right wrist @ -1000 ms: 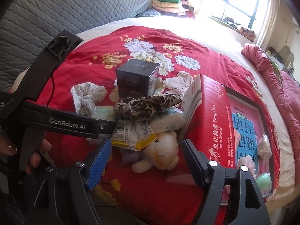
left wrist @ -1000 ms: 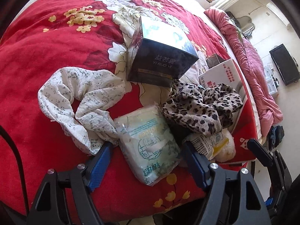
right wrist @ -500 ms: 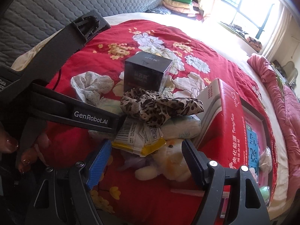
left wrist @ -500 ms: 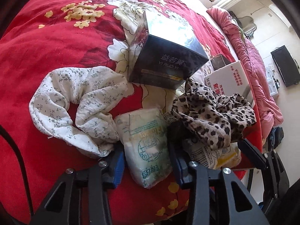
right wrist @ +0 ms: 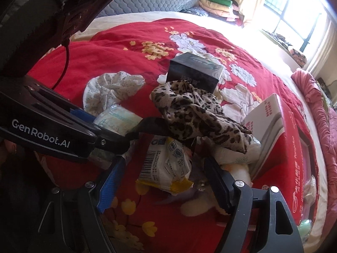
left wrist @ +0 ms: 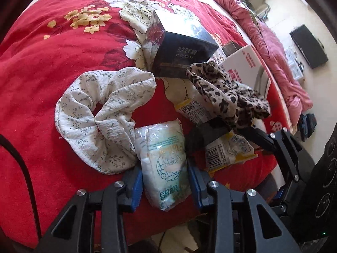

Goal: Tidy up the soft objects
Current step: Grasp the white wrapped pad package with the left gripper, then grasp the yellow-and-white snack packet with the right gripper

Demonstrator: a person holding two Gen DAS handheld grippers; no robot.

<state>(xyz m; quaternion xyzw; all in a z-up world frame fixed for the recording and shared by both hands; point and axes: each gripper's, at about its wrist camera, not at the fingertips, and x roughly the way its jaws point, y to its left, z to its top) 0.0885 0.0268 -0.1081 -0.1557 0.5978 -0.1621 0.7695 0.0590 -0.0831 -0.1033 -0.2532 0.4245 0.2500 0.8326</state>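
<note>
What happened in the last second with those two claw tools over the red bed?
The left gripper closed its blue pads onto the white plastic tissue pack. The right gripper moved in around the yellow-edged wipes packet, jaws open. The white floral scrunchie and leopard-print scrunchie stayed put.

On the bed (left wrist: 52, 67), near its front edge, a tissue pack (left wrist: 165, 164) lies between a scrunchie (left wrist: 105, 113) on its left and a wrapped packet (left wrist: 227, 151) on its right. A scarf (left wrist: 227, 97) overlaps the packet; a box (left wrist: 181, 52) stands behind.
</note>
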